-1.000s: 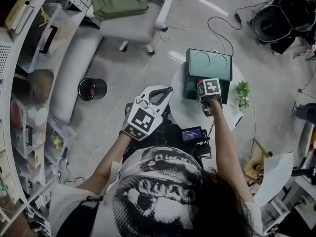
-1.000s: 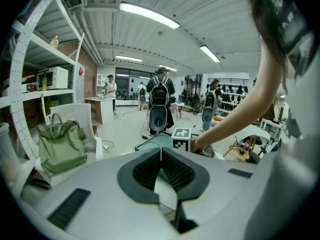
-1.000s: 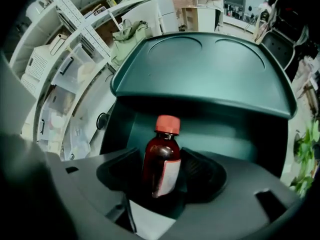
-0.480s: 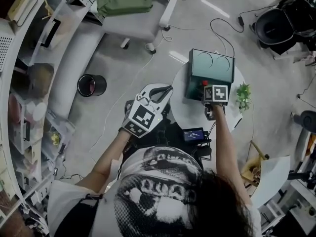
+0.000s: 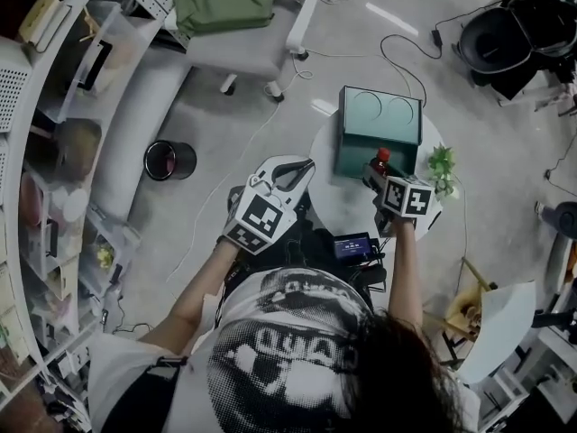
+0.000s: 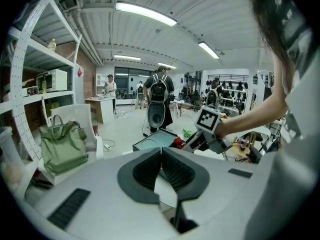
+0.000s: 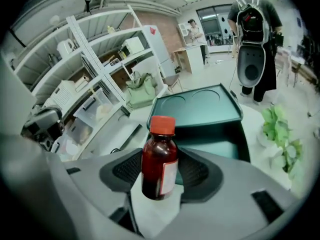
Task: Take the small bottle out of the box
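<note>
A small brown bottle (image 7: 159, 159) with a red cap stands upright between the pads of my right gripper (image 7: 160, 173), which is shut on its body. In the head view the small bottle (image 5: 380, 160) and right gripper (image 5: 380, 173) hang at the near edge of the open dark green box (image 5: 380, 115), above the round white table (image 5: 338, 207). The box (image 7: 200, 109) lies just beyond the jaws, lid raised. My left gripper (image 5: 303, 166) is held off the table's left side, its jaws (image 6: 161, 153) shut on nothing.
A small potted plant (image 5: 442, 171) stands on the table right of the box. A black device with a lit screen (image 5: 350, 244) sits at the table's near edge. Shelving (image 5: 54, 152), a black bin (image 5: 169, 161) and a white chair (image 5: 243, 34) are to the left.
My right gripper has drawn back from inside the box toward me and to the right, bringing the bottle up out of it. The left gripper has stayed put.
</note>
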